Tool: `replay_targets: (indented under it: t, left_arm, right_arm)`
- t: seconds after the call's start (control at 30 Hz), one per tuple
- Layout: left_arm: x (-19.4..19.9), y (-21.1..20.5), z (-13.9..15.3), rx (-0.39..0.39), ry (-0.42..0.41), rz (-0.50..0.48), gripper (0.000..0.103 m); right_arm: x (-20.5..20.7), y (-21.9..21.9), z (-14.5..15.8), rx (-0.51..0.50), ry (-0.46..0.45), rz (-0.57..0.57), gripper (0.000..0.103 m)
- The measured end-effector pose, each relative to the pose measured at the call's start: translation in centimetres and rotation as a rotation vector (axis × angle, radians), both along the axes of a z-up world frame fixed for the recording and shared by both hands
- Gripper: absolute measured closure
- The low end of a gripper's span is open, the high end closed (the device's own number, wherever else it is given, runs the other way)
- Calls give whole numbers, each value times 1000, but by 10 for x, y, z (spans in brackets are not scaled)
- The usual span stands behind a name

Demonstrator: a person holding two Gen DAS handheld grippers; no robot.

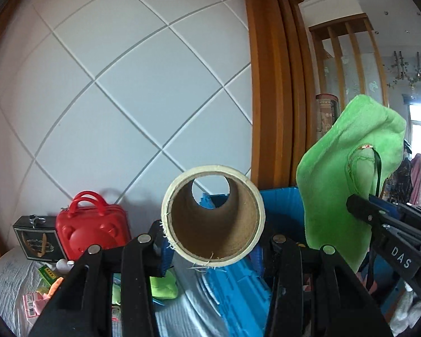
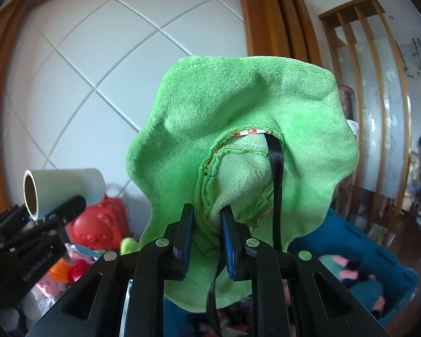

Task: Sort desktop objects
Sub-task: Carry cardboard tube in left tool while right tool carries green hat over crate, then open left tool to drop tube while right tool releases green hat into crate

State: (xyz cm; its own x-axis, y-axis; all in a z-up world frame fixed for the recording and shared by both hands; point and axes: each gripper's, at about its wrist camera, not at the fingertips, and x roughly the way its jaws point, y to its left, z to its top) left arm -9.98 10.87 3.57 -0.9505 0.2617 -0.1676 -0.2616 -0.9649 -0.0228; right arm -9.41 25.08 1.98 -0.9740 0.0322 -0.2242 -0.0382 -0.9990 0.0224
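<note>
My left gripper point(image 1: 210, 241) is shut on a cardboard-cored tape roll point(image 1: 213, 216), held up in the air, its open end facing the camera. The roll also shows in the right wrist view point(image 2: 64, 191), at the left. My right gripper point(image 2: 207, 216) is shut on a green plush cloth point(image 2: 238, 140) with a black ribbon point(image 2: 276, 174), held raised. In the left wrist view the cloth point(image 1: 348, 174) hangs at the right, with the right gripper point(image 1: 379, 219) clamped on its lower edge.
A blue plastic bin point(image 1: 238, 289) lies below the roll; it also shows at the right wrist view's lower right point(image 2: 379, 264), holding soft items. A red toy case point(image 1: 91, 230), a black box point(image 1: 36, 238) and small clutter sit at the left on a grey cloth surface point(image 1: 11, 280).
</note>
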Motion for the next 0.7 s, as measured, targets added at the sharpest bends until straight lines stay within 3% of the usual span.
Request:
replay_targets:
  t: [0.17, 0.3, 0.47, 0.6, 0.67, 0.7]
  left_arm:
    - [-10, 54, 0, -27, -37, -33, 60]
    - [-22, 89, -7, -51, -115, -56, 60]
    - [-34, 123, -28, -127, -273, -77, 60]
    - [-30, 140, -38, -174, -345, -79, 59]
    - [-29, 146, -38, -189, -352, -70, 50]
    - [-27, 146, -39, -199, -352, -57, 37]
  right_arm:
    - [-9, 51, -18, -11, -52, -24, 84]
    - [-10, 87, -26, -5, -103, -20, 84]
    - [-21, 102, -40, 17, -177, 3, 83]
    - [-28, 101, -51, 22, -229, 36, 83]
    - [-33, 103, -55, 20, -262, 48, 83]
    - [-34, 103, -58, 21, -279, 53, 82]
